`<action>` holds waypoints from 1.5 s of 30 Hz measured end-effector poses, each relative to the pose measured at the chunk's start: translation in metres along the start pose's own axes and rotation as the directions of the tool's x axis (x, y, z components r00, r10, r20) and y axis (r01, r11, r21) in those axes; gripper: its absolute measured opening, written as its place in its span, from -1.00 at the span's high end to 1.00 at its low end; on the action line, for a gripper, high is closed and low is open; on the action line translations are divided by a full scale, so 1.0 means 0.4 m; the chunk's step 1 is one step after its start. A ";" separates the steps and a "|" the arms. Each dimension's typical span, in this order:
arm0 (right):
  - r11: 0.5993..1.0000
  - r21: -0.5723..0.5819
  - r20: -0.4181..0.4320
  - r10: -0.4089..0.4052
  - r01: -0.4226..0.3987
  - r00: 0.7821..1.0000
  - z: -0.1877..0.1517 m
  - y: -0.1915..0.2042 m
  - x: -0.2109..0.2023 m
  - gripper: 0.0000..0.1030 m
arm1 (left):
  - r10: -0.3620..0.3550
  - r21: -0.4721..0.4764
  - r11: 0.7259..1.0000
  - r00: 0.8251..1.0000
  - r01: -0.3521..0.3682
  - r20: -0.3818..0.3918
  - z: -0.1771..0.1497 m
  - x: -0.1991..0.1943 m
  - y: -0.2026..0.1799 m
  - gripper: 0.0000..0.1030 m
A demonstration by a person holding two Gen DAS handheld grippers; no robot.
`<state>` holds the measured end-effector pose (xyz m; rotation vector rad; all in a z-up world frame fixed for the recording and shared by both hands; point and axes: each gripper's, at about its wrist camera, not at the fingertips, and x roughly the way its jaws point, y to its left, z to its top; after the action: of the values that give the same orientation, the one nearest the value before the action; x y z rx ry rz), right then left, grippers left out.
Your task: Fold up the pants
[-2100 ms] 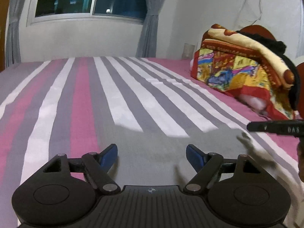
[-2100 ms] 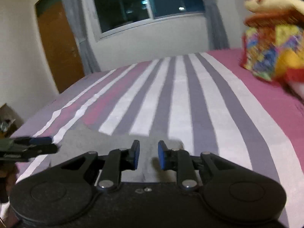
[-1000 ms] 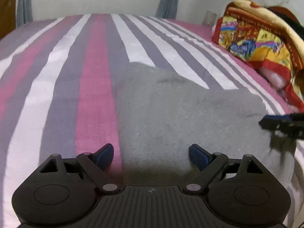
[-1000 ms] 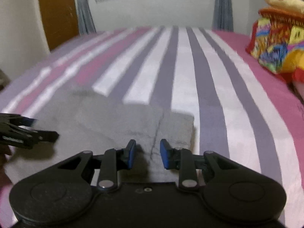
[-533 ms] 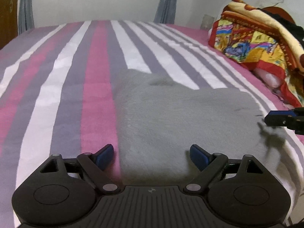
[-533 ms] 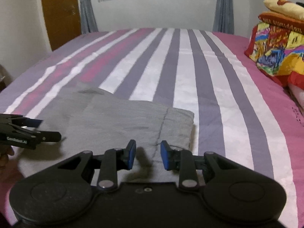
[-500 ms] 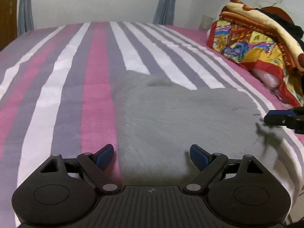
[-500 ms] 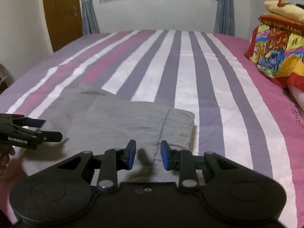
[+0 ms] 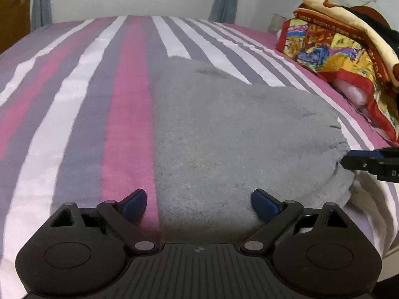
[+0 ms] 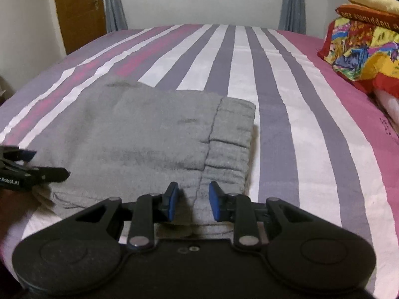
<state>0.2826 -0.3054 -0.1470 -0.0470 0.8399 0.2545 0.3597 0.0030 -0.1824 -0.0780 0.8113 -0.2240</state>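
Grey pants (image 9: 224,137) lie folded flat on the striped bed (image 9: 74,99). My left gripper (image 9: 199,205) hovers over their near left edge. Its jaws are opening wide, with cloth below them and nothing pressed by the pads. In the right wrist view the pants (image 10: 149,137) show their ribbed waistband (image 10: 232,137) on the right. My right gripper (image 10: 193,200) hangs over the near end of that band with a narrow gap, gripping nothing. Each gripper also shows in the other's view: the right gripper (image 9: 349,159) at the pants' right edge and the left gripper (image 10: 49,163) at their left edge.
A bright patterned blanket pile (image 9: 336,44) sits at the bed's right side, also seen as the blanket pile (image 10: 361,37) in the right wrist view. A brown door (image 10: 77,7) and grey curtains stand beyond the far end. The striped sheet (image 10: 286,99) stretches past the pants.
Both hands have shifted over the bed, so the pants fill more of each view and reach further up the picture. The pants themselves lie as before.
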 end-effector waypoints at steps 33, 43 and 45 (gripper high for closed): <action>0.850 0.429 0.211 0.234 -0.305 0.949 -0.144 -0.206 -0.077 -0.38 | -0.041 -0.017 0.999 0.999 0.042 0.036 -0.052 -0.039 0.045 -0.93; 0.652 0.568 0.259 0.438 -0.503 0.861 -0.098 -0.327 0.011 -0.60 | -0.443 -0.315 0.839 0.893 0.444 0.079 0.010 0.057 0.242 -0.92; 0.639 0.584 0.231 0.460 -0.500 0.857 -0.093 -0.342 0.039 -0.60 | -0.505 -0.354 0.791 0.859 0.498 0.081 0.018 0.095 0.275 -0.77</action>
<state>0.2983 -0.4399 -0.1916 0.8377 0.8287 0.4652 0.4089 0.1014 -0.2213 -0.6542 0.8311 -0.5788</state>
